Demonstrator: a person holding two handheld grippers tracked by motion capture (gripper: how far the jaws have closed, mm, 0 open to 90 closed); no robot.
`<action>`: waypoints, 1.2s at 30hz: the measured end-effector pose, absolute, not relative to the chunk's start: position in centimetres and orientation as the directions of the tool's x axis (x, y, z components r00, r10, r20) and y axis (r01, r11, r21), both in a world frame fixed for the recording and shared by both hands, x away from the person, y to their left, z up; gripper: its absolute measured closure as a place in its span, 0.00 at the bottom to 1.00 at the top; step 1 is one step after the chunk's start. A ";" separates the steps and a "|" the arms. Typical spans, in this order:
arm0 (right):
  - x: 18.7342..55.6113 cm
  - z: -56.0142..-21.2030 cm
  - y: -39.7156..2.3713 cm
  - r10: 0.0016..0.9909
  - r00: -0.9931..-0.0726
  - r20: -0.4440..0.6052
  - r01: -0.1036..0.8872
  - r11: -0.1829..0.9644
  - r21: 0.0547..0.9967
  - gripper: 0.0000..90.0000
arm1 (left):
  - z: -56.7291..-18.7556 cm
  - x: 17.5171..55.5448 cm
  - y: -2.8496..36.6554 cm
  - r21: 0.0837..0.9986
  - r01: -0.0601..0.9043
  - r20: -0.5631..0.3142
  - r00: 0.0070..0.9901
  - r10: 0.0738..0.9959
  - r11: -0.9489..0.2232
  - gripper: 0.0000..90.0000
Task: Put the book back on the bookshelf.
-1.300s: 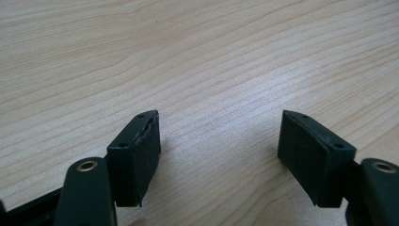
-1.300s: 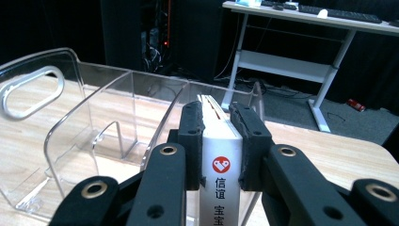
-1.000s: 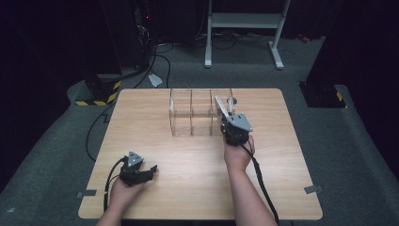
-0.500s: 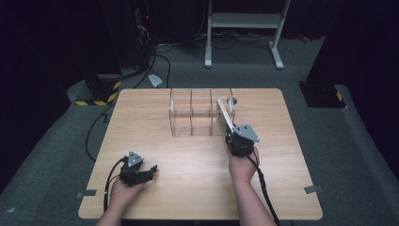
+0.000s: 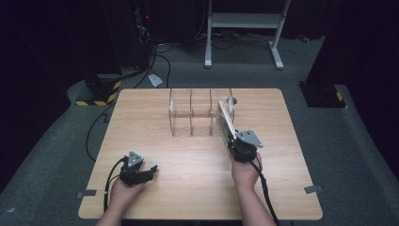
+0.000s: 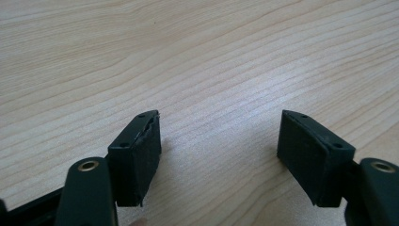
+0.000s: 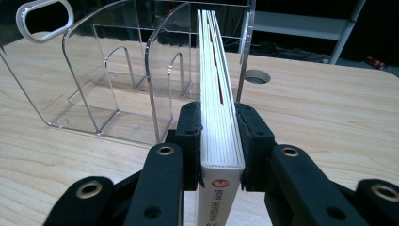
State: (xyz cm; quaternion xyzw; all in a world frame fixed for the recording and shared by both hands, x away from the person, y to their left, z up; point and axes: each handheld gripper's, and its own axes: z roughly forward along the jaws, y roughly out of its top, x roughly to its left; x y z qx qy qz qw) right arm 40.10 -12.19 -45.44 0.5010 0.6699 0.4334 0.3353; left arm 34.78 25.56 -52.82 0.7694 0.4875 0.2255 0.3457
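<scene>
Right gripper [image 7: 220, 141] clamping book [image 7: 217, 94], spine print legible up close.

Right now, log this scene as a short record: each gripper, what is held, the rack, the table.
right gripper: shut on a book, pads on both covers
book: white, page edges up, front end inside the rack's end slot
rack: clear acrylic file holder, upright dividers, at the table's far middle
left gripper: open, nothing between the jaws, low over bare wood
table: light wood, round hole behind the rack
</scene>
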 end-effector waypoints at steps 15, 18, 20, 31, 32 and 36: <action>41.7 -45.4 -11.6 0.962 -0.272 -0.011 0.432 0.132 0.892 0.74 | -52.8 34.8 25.6 0.752 0.594 0.010 0.424 0.906 -0.286 0.34; 41.9 -45.3 -11.4 0.962 -0.271 -0.017 0.434 0.138 0.890 0.82 | -52.8 34.8 25.5 0.752 0.595 0.007 0.424 0.906 -0.284 0.34; 41.9 -45.2 -11.3 0.963 -0.267 -0.018 0.433 0.137 0.891 0.83 | -52.8 34.8 25.6 0.752 0.594 0.009 0.426 0.905 -0.287 0.34; 42.7 -44.5 -10.7 0.970 -0.242 -0.022 0.401 0.120 0.908 0.84 | -52.8 34.8 25.6 0.752 0.593 0.010 0.427 0.904 -0.288 0.34; 42.8 -44.4 -10.6 0.971 -0.239 -0.020 0.400 0.117 0.909 0.84 | -52.8 34.8 25.6 0.752 0.593 0.010 0.427 0.904 -0.288 0.34; 43.6 -44.1 -10.3 0.976 -0.218 -0.029 0.399 0.116 0.910 0.84 | -52.8 34.8 25.6 0.752 0.593 0.009 0.427 0.904 -0.288 0.34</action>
